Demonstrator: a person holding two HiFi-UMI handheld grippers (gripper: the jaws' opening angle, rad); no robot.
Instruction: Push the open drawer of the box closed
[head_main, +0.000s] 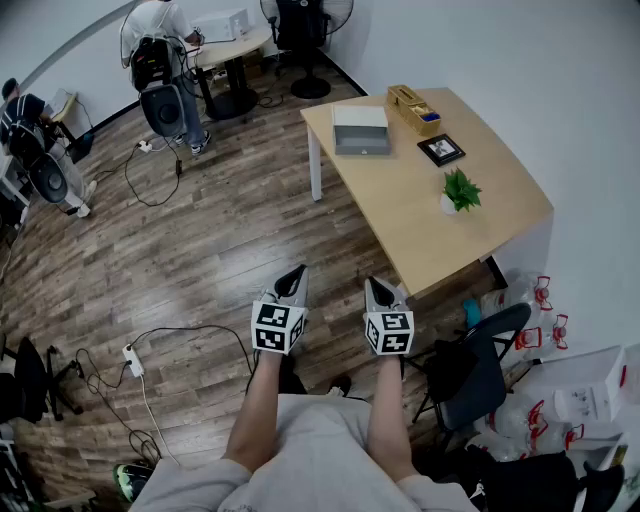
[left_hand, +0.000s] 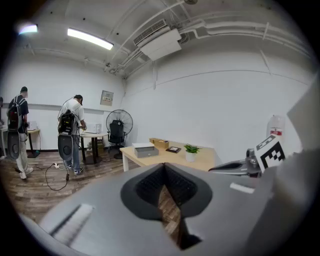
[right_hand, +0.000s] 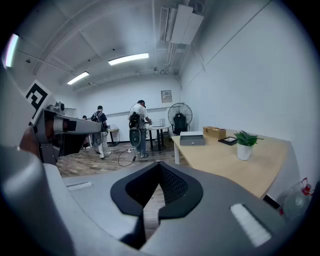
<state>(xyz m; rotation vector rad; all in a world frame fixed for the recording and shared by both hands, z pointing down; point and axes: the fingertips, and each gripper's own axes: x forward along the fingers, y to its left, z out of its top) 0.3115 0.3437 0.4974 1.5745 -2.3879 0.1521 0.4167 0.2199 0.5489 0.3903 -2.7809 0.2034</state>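
The left tool, jaws together and empty, faces the distant grey box on the table.

Ahead of me the table carries a grey box, a wooden tray, a picture frame and a potted plant.

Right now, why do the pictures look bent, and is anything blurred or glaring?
Head view: wide lens curves the table edges; light is even. Left gripper view: black corners, the ceiling lamp blows out white, the left gripper looks soft up close. Right gripper view: same black rim; potted plant is sharp.
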